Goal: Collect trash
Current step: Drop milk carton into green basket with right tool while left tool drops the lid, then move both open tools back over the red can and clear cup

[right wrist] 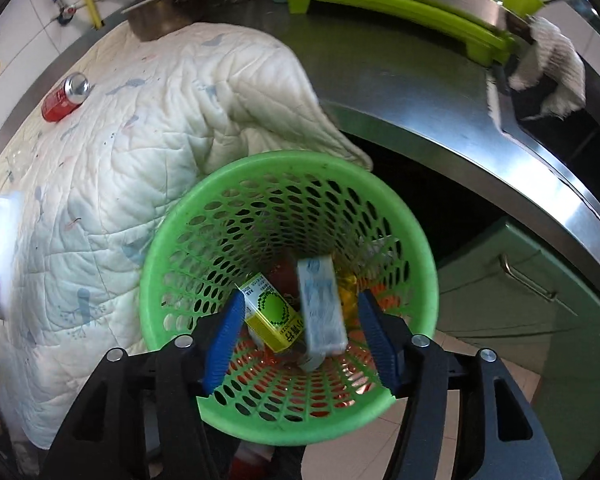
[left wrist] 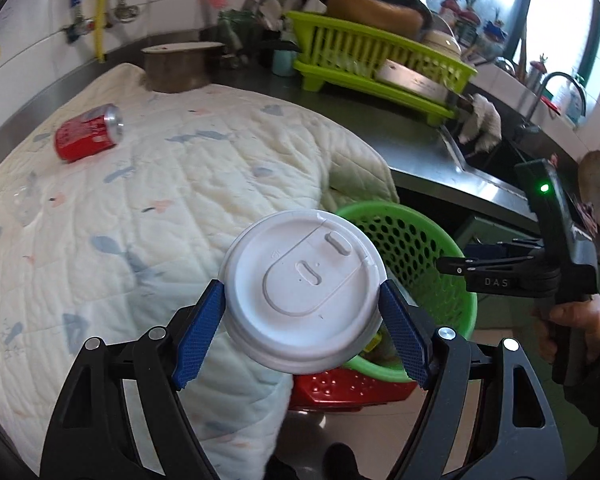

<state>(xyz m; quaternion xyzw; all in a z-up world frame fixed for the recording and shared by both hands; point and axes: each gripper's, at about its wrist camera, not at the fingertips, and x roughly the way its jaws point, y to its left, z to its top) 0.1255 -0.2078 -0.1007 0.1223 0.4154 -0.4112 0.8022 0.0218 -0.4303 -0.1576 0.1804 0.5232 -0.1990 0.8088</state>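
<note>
My left gripper (left wrist: 302, 312) clamps a white lidded cup (left wrist: 300, 288); right gripper (right wrist: 298, 336) released over green basket (right wrist: 172, 248), pale carton (right wrist: 322, 304) loose between pads, "DAS" on its body.

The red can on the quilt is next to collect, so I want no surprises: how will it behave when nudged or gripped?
The red can lies on its side on the quilt, so a nudge would probably roll it, though the soft padding may slow it. It looks like thin metal, likely light and easily dented under a hard squeeze. Its smooth wall may slip.

A home kitchen, probably: steel counter (left wrist: 420, 152), dish rack (left wrist: 364, 56), sink tap (left wrist: 560, 84), tiled wall (left wrist: 32, 12).
</note>
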